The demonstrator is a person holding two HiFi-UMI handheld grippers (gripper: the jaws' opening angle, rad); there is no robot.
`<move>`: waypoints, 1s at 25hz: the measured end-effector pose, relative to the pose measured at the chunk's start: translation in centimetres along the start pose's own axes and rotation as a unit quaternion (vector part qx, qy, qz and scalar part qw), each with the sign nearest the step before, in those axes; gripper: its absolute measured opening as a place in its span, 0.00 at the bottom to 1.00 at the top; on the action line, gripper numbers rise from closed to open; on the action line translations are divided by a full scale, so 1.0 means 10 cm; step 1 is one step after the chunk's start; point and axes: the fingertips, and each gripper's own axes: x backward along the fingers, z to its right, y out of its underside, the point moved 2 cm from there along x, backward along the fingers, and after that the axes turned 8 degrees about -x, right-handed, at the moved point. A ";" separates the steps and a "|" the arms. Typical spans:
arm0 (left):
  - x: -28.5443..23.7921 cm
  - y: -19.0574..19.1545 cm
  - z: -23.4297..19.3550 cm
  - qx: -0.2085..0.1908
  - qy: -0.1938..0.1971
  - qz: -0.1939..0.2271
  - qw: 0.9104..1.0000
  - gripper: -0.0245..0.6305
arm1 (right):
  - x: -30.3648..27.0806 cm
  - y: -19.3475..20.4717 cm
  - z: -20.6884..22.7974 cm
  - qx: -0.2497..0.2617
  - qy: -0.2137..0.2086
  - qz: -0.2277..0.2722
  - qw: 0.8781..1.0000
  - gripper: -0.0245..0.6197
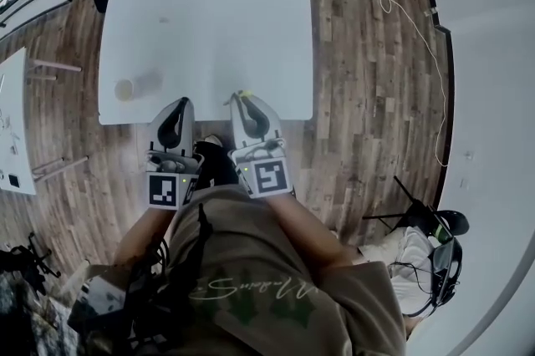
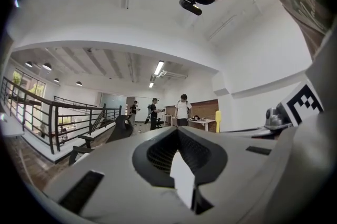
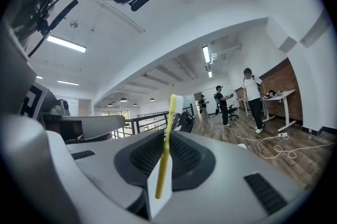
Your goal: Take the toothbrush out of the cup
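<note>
Head view: a white counter [image 1: 209, 20] was seen on a wood floor [image 1: 368, 78], with a cup [image 1: 124, 89] standing near its near left corner. Both tools were held side by side at the counter's near edge, pointed away from the person. The left tool [image 1: 177, 116] was placed just right of the cup and apart from it. The right tool [image 1: 247, 108] was placed further right, with a yellow toothbrush [image 1: 242, 95] showing at its tip. The toothbrush was thus out of the cup and well apart from it.

In the right gripper view, the right tool [image 3: 169, 136] was shown pinching the toothbrush [image 3: 166, 149] by the lower part of its handle. The brush was held upright across the jaws, with its bristle head at the top.

In the left gripper view, the left tool [image 2: 178, 131] was shown with its jaws pressed together and nothing gripped. Behind it, a railing [image 2: 63, 118] and several people [image 2: 182, 110] were made out. A white cable [image 1: 393, 7] was seen trailing over the floor beyond the counter's right side.
</note>
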 end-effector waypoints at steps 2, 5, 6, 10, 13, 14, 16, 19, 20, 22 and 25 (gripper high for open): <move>-0.06 0.09 0.06 -0.002 0.006 0.002 1.000 0.05 | -0.02 0.09 0.12 -0.001 0.004 -0.001 1.000 0.08; -0.12 0.22 0.12 -0.012 0.013 0.005 1.000 0.05 | -0.04 0.23 0.25 0.004 0.009 -0.005 1.000 0.08; -0.13 0.27 0.13 -0.013 0.012 0.007 1.000 0.05 | -0.04 0.28 0.29 0.006 0.011 -0.009 1.000 0.08; -0.27 0.39 0.20 0.013 0.011 0.009 1.000 0.05 | -0.05 0.49 0.51 0.006 0.019 -0.019 1.000 0.09; -0.33 0.52 0.24 0.020 0.018 0.011 1.000 0.05 | -0.08 0.71 0.60 0.012 0.017 -0.031 0.999 0.09; -0.33 0.58 0.25 0.017 0.019 0.010 1.000 0.05 | -0.09 0.79 0.62 0.015 0.015 -0.035 0.999 0.09; -0.33 0.69 0.30 0.017 0.020 0.008 1.000 0.05 | -0.08 0.94 0.67 0.015 0.013 -0.043 0.999 0.09; -0.40 0.73 0.34 0.009 0.018 0.008 1.000 0.05 | -0.06 1.11 0.78 0.021 0.018 -0.054 0.998 0.09; -0.43 0.70 0.35 0.001 0.016 0.014 1.000 0.05 | -0.06 1.17 0.81 0.024 0.021 -0.059 0.998 0.09; -0.46 0.65 0.39 -0.008 0.019 0.025 0.999 0.05 | -0.04 1.28 0.88 0.024 0.029 -0.073 0.997 0.09; -0.52 0.66 0.44 0.001 0.028 0.029 0.999 0.05 | -0.03 1.41 0.95 0.026 0.033 -0.089 0.995 0.09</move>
